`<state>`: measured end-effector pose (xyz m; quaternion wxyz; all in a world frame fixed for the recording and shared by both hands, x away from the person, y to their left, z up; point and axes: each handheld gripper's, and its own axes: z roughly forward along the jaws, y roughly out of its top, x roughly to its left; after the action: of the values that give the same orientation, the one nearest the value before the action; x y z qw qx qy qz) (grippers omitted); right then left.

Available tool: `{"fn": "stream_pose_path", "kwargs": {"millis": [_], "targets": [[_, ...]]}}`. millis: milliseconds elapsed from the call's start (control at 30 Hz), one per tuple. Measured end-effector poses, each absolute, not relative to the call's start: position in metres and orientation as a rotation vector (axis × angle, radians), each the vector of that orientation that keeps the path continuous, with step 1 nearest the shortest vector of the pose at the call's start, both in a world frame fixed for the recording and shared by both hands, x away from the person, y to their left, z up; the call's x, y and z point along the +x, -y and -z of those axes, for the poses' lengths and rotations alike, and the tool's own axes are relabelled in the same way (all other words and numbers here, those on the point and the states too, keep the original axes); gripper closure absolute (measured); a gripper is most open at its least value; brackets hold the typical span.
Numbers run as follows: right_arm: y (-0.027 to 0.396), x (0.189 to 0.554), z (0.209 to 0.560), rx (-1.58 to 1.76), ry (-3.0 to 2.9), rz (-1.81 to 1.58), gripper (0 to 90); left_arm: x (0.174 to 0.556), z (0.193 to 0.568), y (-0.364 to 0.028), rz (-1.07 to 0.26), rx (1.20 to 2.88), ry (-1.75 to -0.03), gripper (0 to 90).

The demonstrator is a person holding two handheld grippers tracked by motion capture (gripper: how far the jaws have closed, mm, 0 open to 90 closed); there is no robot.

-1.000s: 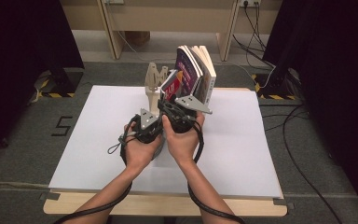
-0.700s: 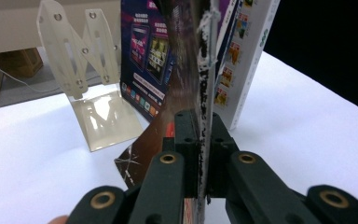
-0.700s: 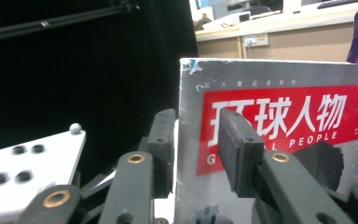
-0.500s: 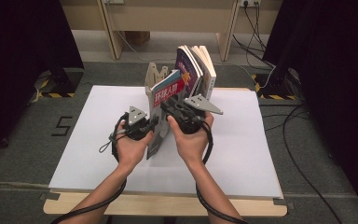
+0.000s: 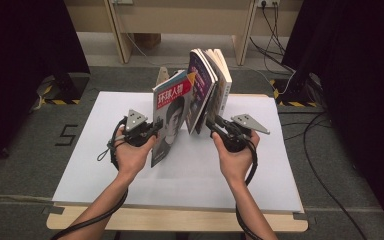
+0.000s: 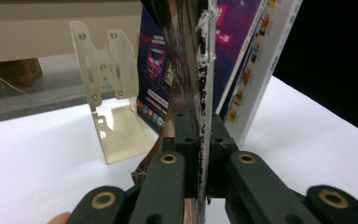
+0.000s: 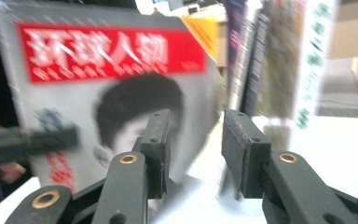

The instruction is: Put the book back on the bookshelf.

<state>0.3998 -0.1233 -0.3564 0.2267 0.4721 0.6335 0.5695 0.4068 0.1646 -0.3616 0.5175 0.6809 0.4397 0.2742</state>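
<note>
A magazine (image 5: 171,119) with a red title band and a face on its cover stands tilted on the white board (image 5: 100,170). My left gripper (image 5: 155,131) is shut on its left edge. In the left gripper view the black jaws (image 6: 200,128) pinch the worn spine (image 6: 204,79). A row of upright books (image 5: 209,82) leans just right of the magazine. My right gripper (image 5: 211,123) sits beside the foot of those books. Its jaws (image 7: 193,128) have just been opening and nothing is between them; the magazine cover (image 7: 107,74) and book spines (image 7: 270,56) lie beyond.
A cream metal bookend (image 5: 162,76) stands behind the magazine, also seen as the bookend (image 6: 109,102) in the left gripper view. Dark curtains, cables and wooden table legs (image 5: 117,30) lie past the board's far edge.
The two hands, close together a second ago, have parted. The left gripper drew the magazine left and nearer, off the row. The right gripper opened and moved right.
</note>
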Motion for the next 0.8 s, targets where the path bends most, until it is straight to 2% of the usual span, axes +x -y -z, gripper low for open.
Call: {"fn": "stream_pose_path", "kwargs": {"millis": [800], "targets": [[0.166, 0.392, 0.413, 1.441, -1.767, -1.401, 60.4, 0.414, 0.347, -0.183, -0.692, 1.566, -1.061, 86.5]]}}
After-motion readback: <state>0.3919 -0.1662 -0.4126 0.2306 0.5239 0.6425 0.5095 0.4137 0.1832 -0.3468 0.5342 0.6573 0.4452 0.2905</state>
